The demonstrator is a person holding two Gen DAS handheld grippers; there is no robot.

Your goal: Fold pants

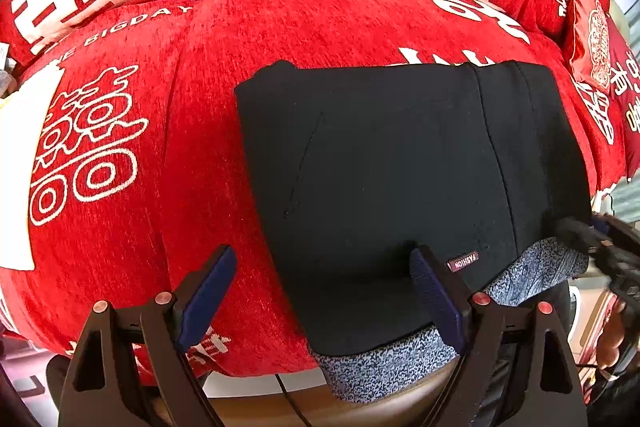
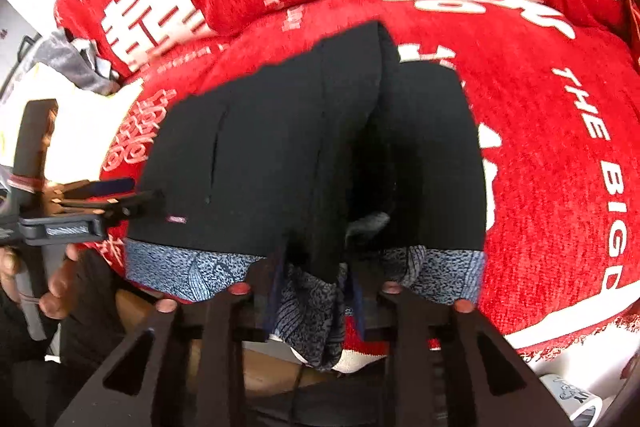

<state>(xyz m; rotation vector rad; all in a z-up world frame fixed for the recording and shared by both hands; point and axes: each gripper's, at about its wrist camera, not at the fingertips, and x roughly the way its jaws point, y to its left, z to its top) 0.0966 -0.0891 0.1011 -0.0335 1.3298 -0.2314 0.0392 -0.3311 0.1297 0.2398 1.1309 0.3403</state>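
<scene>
Lying on the red sofa cover (image 1: 168,187), the black pants (image 1: 380,155) already form a compact, roughly rectangular stack with the speckled grey waistband (image 1: 384,367) along the near edge, so most of the folding looks done; what seems left is one more fold or a tidy-up of the near edge, which hangs slightly over the cushion front. The left gripper (image 1: 320,291) stands spread wide, one finger over bare red cloth and the other over the black fabric beside the small "FASHION" label (image 1: 462,262), pinching nothing. The right gripper (image 2: 312,291) has its jaws partly drawn in around a bunched piece of waistband and black cloth, and appears to be pinching that bunch, though blur makes firm contact hard to confirm. Only the left wrist view shows the stack's flat, even top and its square far corners. Only the right wrist view shows the raised ridge and dark hollow in the middle of the pants, the lifted waistband, and a person's hand (image 2: 56,279) holding the other tool.
</scene>
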